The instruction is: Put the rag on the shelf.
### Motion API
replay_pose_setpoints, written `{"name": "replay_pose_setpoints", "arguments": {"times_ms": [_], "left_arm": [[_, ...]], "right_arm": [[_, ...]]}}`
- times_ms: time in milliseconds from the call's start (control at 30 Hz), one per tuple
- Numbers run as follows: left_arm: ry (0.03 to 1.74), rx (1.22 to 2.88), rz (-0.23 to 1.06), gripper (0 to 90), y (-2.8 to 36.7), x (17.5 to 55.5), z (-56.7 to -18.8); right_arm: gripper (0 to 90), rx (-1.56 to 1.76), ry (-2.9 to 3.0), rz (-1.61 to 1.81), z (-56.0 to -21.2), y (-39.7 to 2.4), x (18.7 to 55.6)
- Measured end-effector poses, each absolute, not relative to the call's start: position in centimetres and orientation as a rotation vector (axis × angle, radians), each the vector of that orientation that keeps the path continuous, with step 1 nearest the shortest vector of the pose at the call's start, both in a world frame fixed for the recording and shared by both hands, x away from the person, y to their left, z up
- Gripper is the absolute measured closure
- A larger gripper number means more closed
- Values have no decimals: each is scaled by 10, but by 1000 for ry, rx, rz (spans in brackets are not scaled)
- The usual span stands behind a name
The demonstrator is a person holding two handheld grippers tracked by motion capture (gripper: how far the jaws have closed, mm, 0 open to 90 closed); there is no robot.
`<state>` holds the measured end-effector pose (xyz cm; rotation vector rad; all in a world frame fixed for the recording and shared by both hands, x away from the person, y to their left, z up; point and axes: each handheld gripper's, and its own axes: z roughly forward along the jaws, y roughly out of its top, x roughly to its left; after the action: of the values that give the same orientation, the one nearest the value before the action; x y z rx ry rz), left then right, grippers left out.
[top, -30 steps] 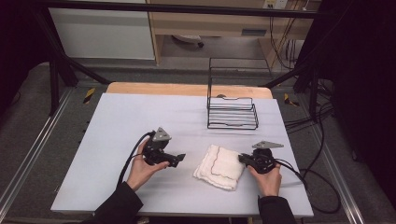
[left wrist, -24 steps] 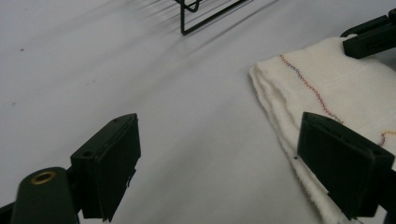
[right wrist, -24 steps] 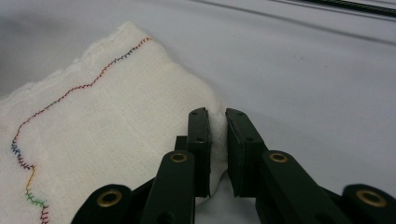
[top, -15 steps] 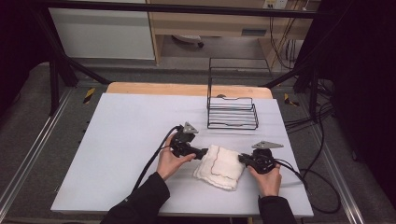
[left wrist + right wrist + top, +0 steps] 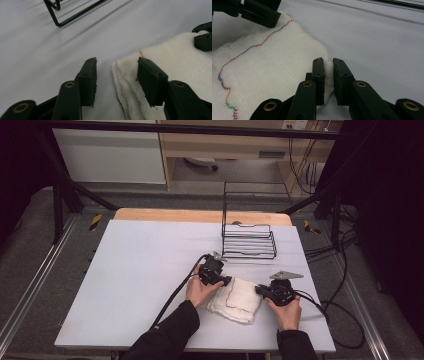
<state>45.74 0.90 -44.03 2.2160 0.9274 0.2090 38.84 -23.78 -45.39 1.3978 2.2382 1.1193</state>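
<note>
Two grips | right hand-held gripper (image 5: 328, 75) clamped on towel (image 5: 267, 72); left hand-held gripper (image 5: 116, 75) closing, astride towel edge

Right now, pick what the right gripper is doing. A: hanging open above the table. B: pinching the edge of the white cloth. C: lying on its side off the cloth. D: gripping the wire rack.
B: in the right gripper view, the right gripper has its jaws shut on a fold at the edge of the cloth, well away from the rack.
</note>
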Motion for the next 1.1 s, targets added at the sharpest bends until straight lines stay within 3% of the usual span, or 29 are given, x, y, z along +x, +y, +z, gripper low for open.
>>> {"name": "replay_pose_setpoints", "arguments": {"times_ms": [167, 267, 800, 1100], "left_arm": [[923, 2219, 170, 600, 8, 458, -443], [920, 2219, 168, 605, 7, 458, -444], [903, 2216, 131, 808, 3, 454, -444], [907, 2158, 109, 834, 11, 453, -440]], "right_arm": [[802, 1399, 2241, 1121, -454, -238, 389], [802, 1399, 2241, 1121, -454, -238, 389], [807, 1414, 2237, 1126, -454, -238, 389], [819, 1434, 2211, 1156, -450, -240, 388]]}}
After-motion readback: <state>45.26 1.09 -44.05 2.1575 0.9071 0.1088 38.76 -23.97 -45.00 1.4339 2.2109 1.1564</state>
